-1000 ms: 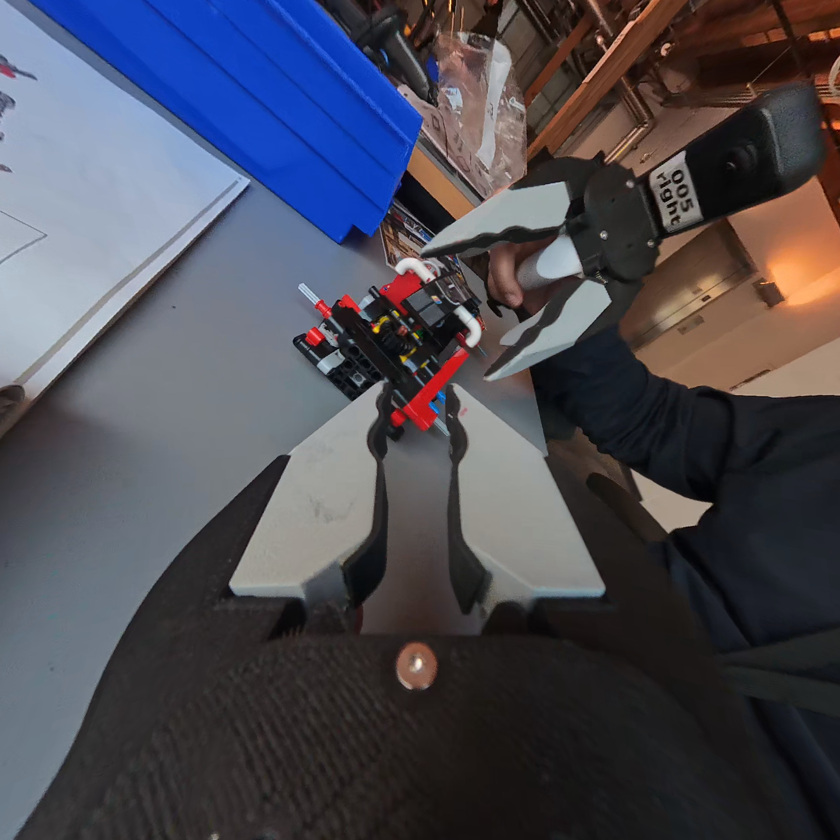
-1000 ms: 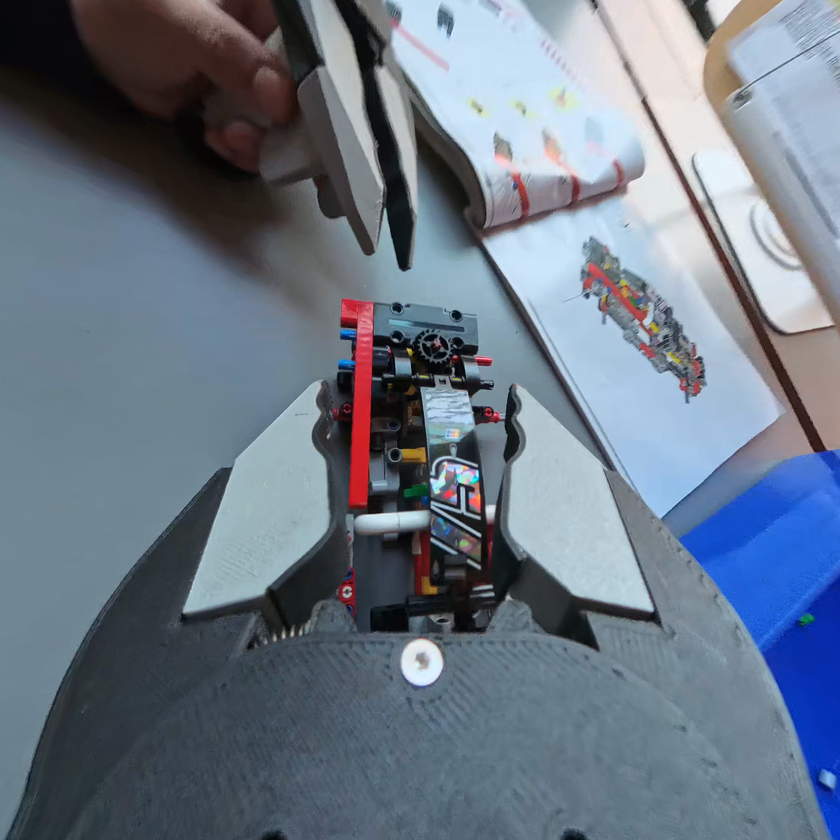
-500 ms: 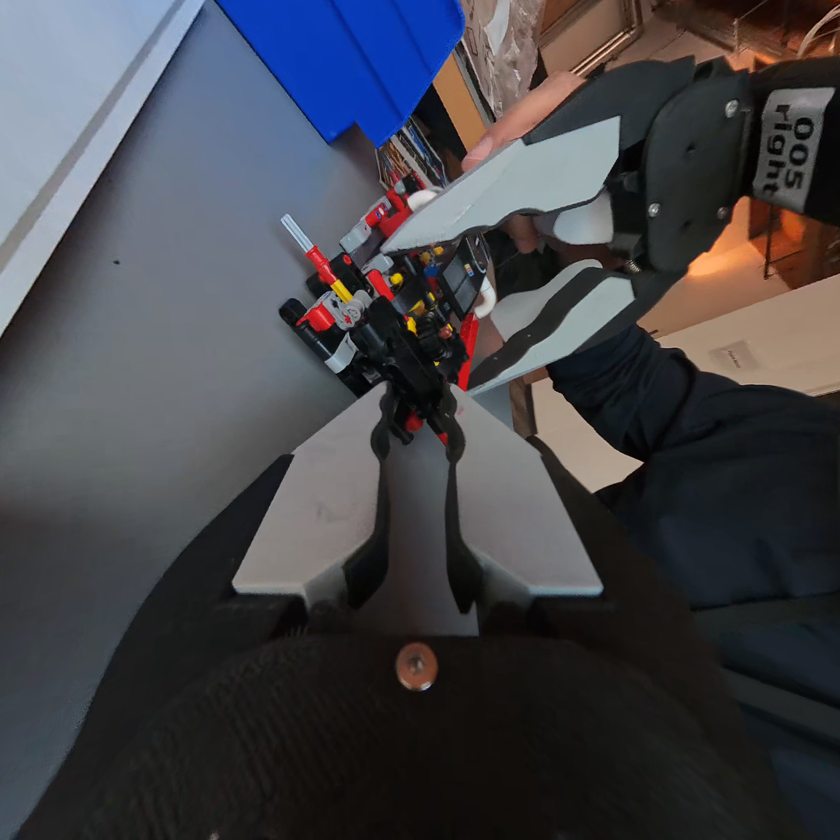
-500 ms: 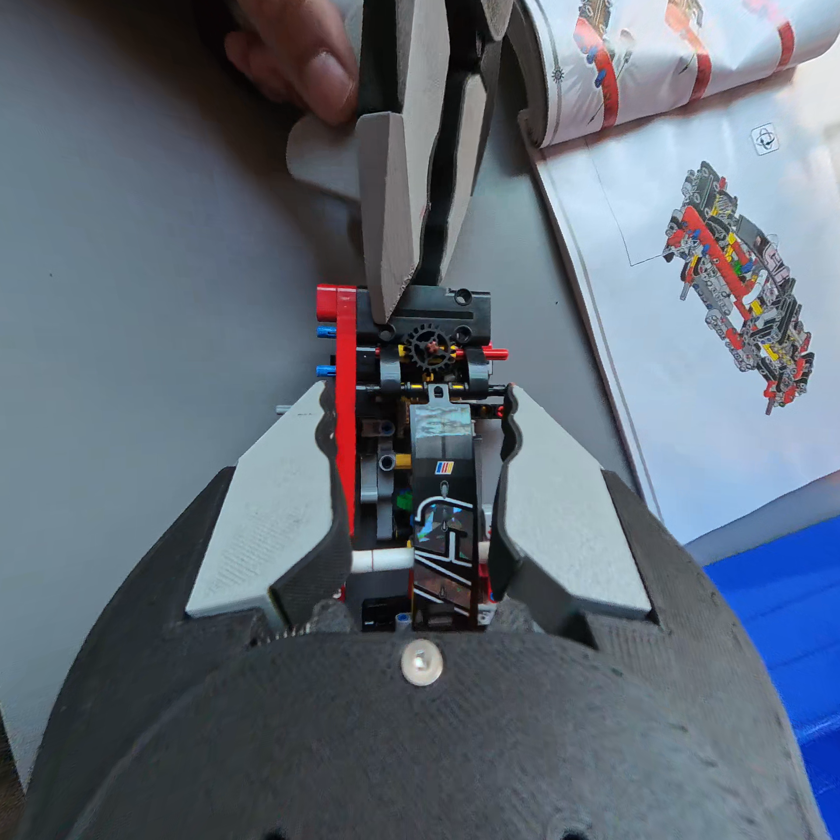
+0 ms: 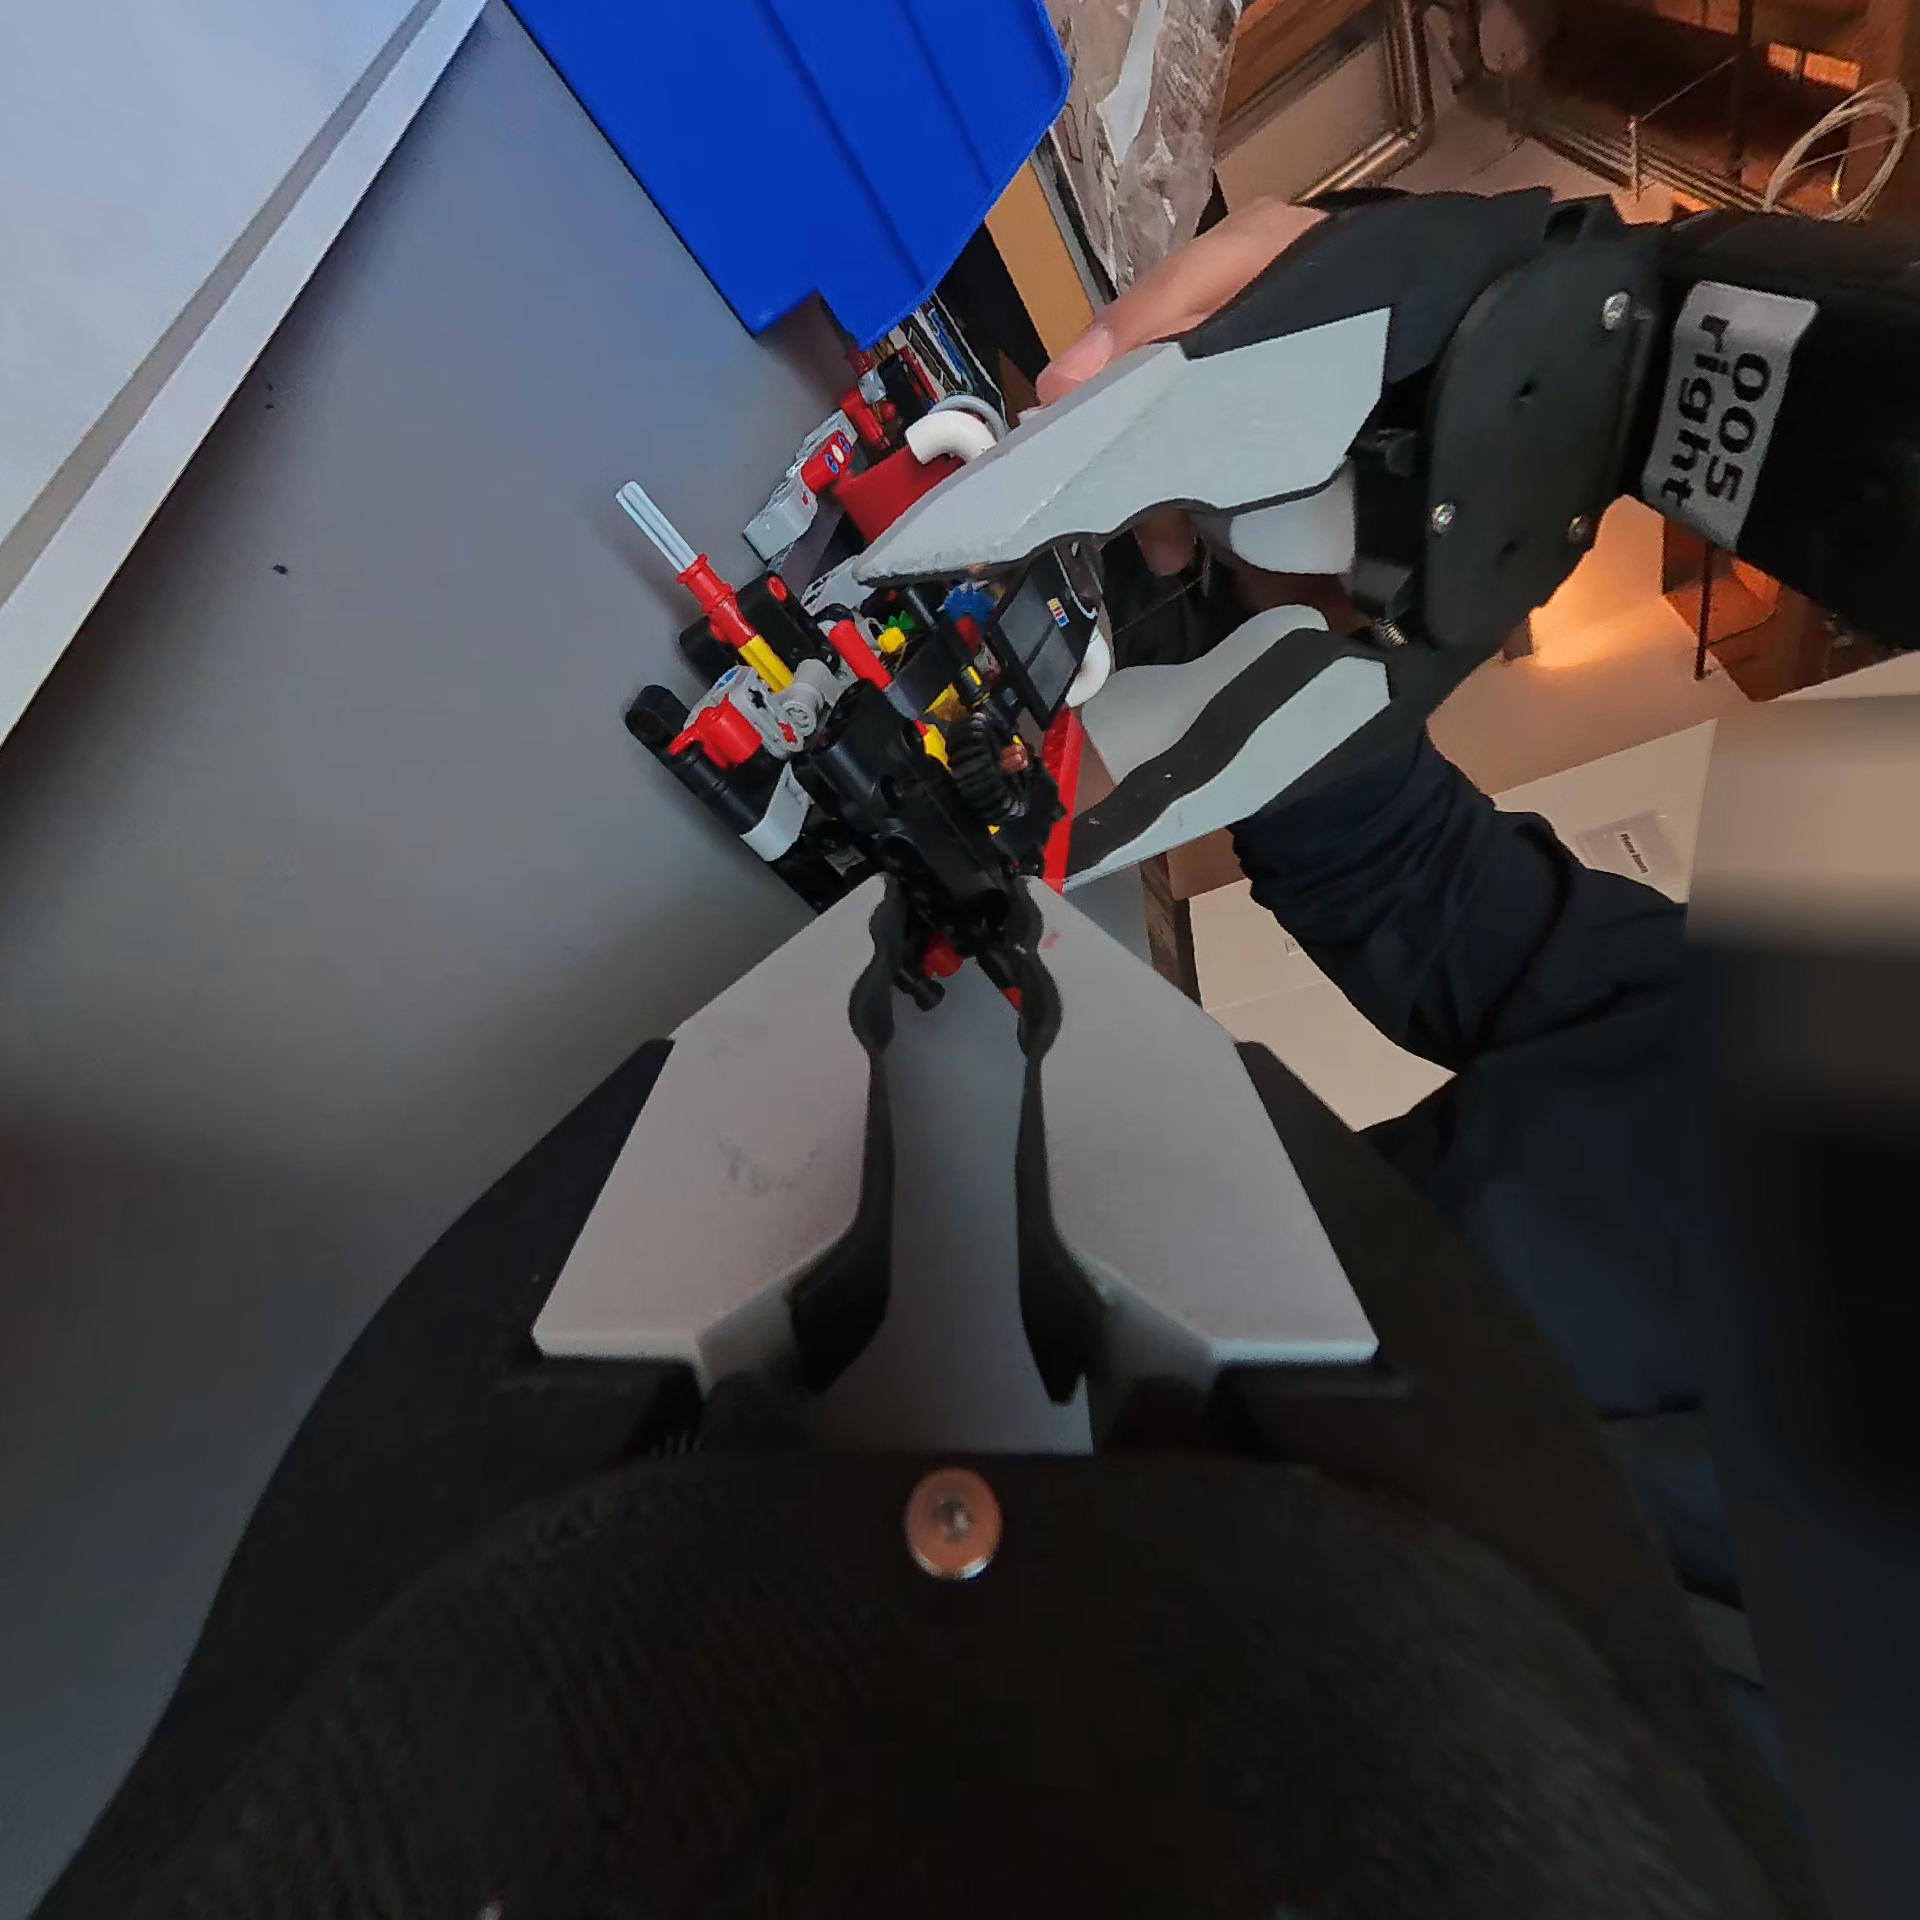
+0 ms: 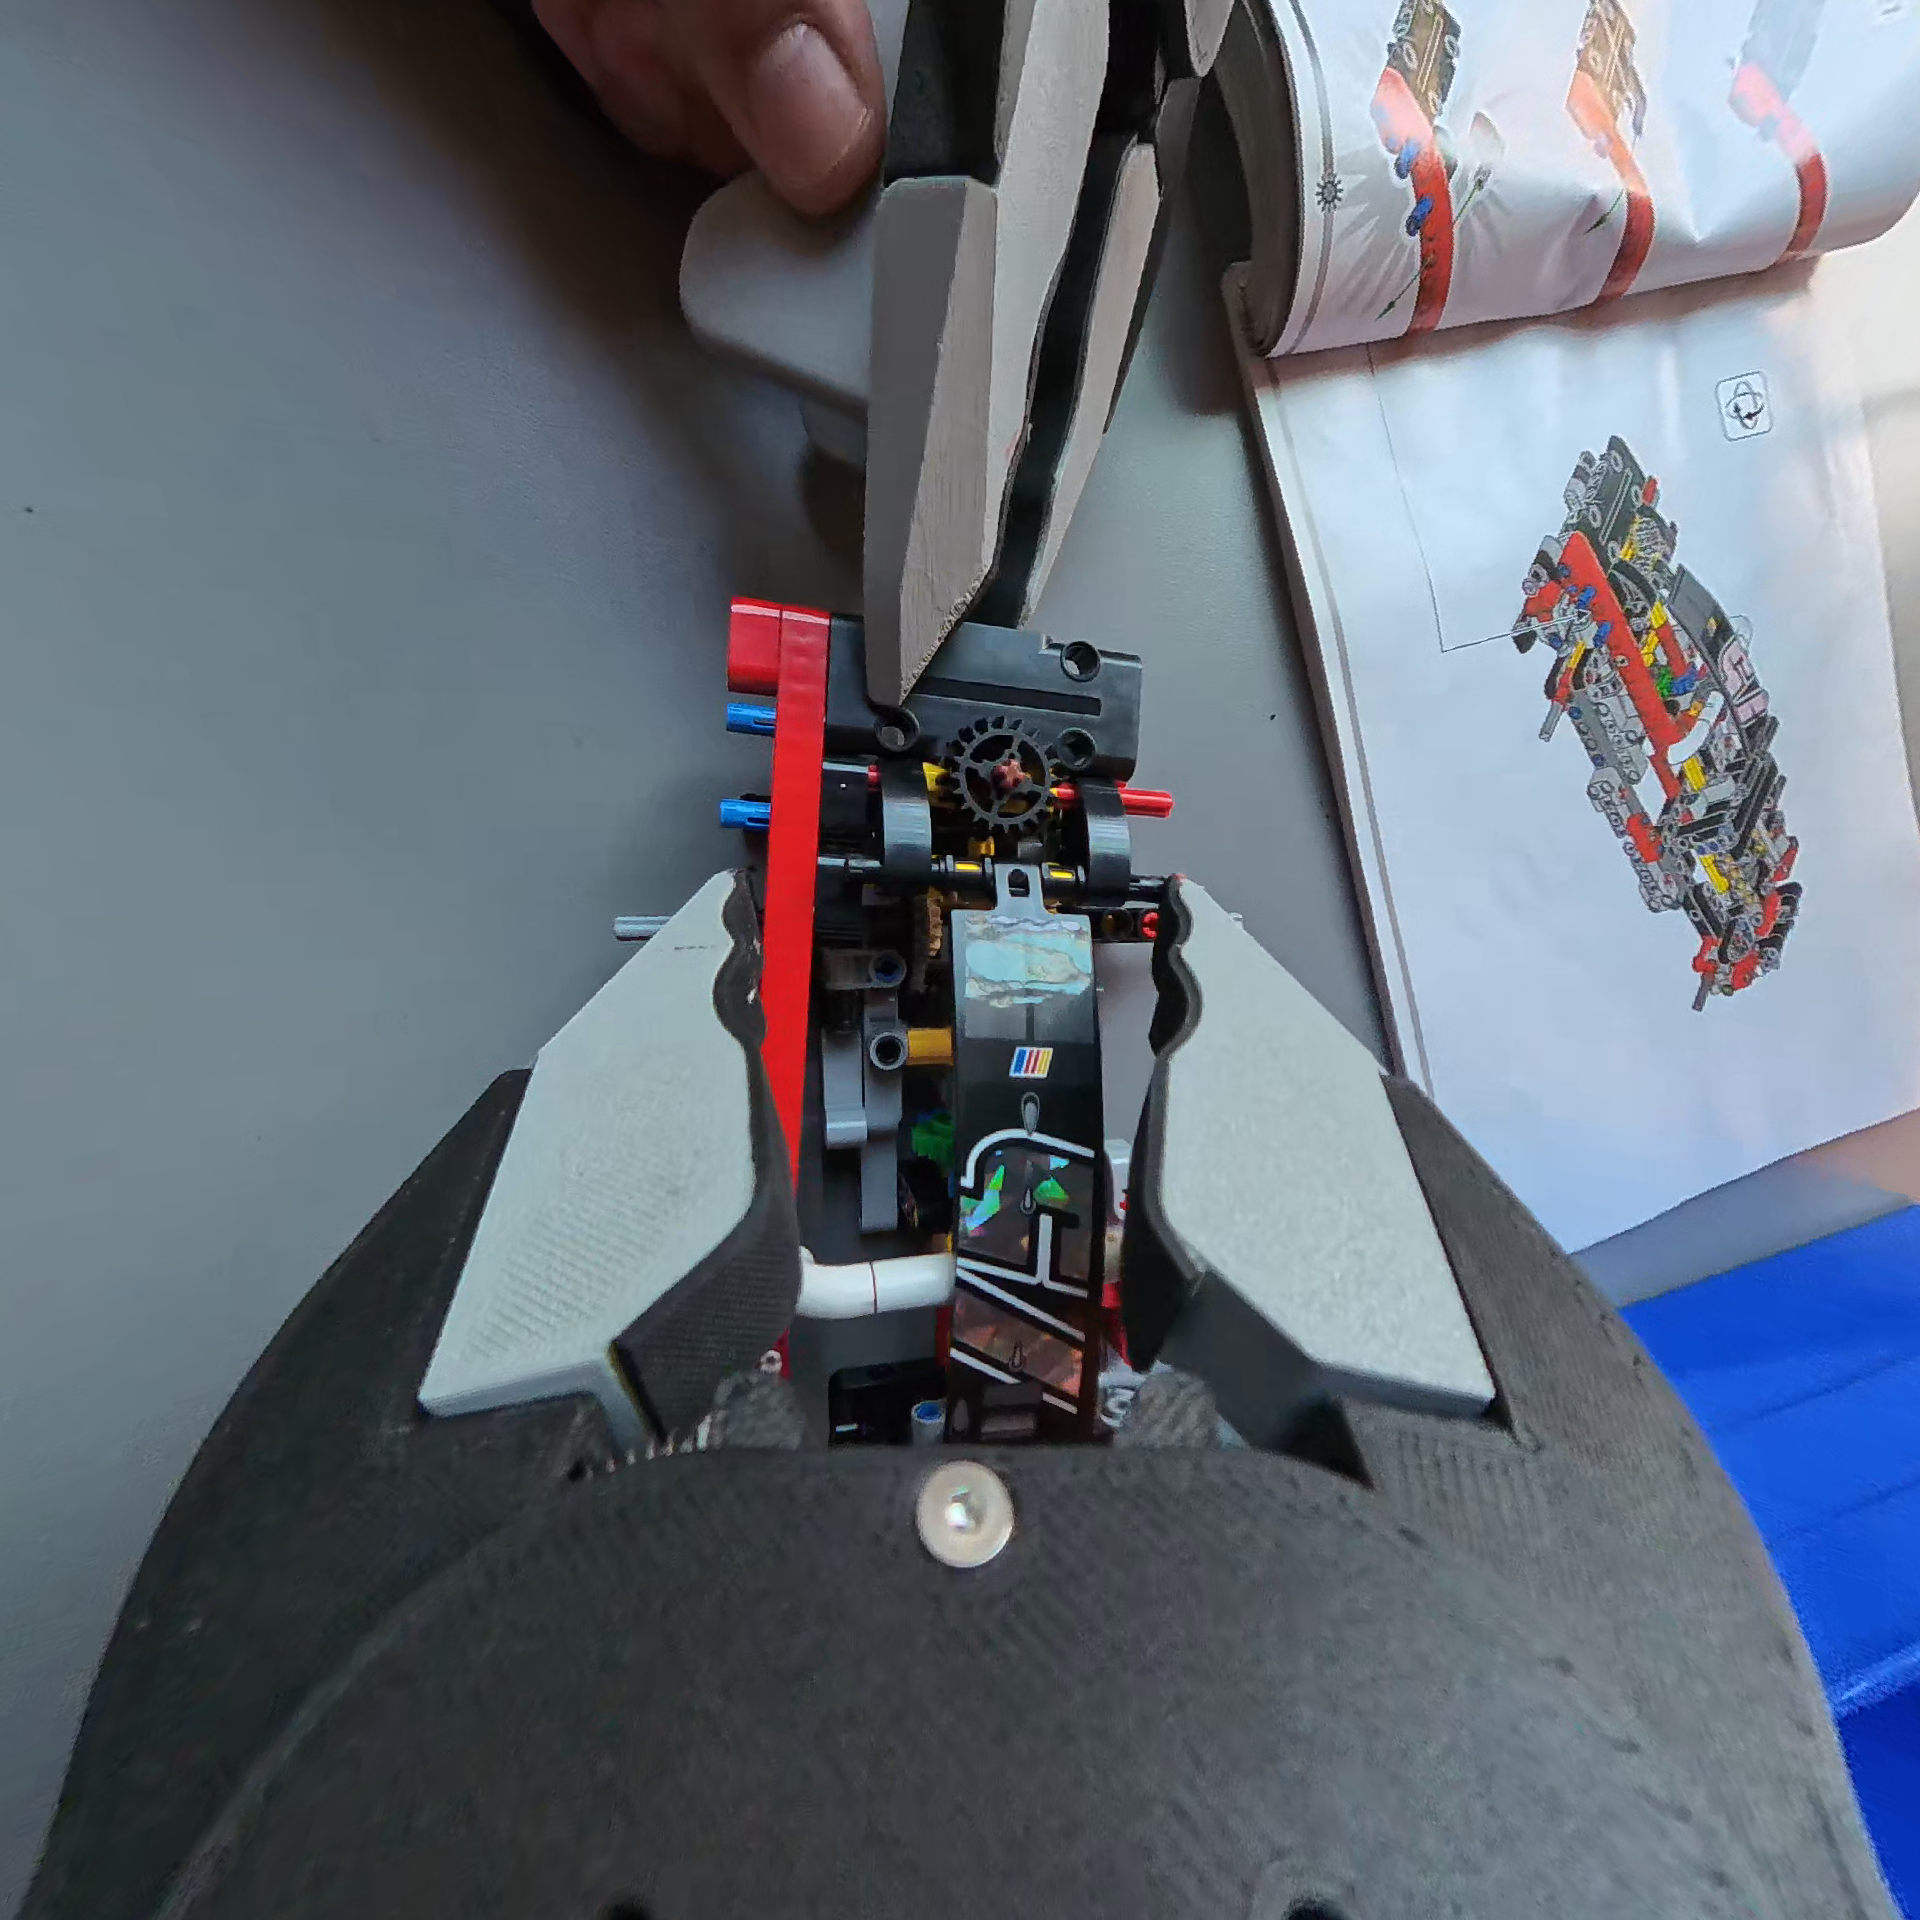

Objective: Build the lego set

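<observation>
Matte grey bench. Brick-built model, black, red and studded with pins, mid-frame: right claw clamps its flanks, red beam against one pad; left claw nips its black end. Glossy instruction booklet right; blue plastic bin upper frame.

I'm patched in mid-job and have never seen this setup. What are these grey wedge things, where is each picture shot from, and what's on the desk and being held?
The grey wedges are fingers of two hand-held grippers; a person squeezes each one. Each picture comes from a camera mounted on one gripper, looking along its fingers.

In the left wrist view, the left gripper pinches the black end of a brick-built model. The right gripper shows farther off, held by a hand.

In the right wrist view, the right gripper straddles that model, its pads against the sides.

Around them on the grey table: an open instruction booklet and a blue bin.
</observation>
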Demonstrator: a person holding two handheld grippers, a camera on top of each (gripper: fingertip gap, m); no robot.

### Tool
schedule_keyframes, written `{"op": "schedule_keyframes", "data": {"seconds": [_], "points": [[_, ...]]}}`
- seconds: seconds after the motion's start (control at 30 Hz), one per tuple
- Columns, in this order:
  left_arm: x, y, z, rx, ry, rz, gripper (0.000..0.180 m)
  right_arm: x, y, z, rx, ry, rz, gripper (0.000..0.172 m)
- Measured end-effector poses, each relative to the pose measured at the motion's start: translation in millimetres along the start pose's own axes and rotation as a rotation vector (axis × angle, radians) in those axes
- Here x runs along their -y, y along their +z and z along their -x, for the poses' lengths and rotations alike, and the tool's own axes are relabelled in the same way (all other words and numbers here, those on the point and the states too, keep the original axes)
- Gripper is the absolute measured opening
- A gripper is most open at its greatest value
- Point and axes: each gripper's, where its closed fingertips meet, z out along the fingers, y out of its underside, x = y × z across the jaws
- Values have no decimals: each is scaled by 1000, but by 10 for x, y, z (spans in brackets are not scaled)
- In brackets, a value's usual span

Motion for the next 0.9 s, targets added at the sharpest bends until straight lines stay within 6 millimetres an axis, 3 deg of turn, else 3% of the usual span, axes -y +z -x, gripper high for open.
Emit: {"op": "schedule_keyframes", "data": {"seconds": [0.33,0.9], "points": [[-9,7,2,55,49,-30,18,-13,4,-10,-81,-60,-5,72],[12,-4,13,53,33,-48,18,21,10,-29,-45,-48,8,74]]}}
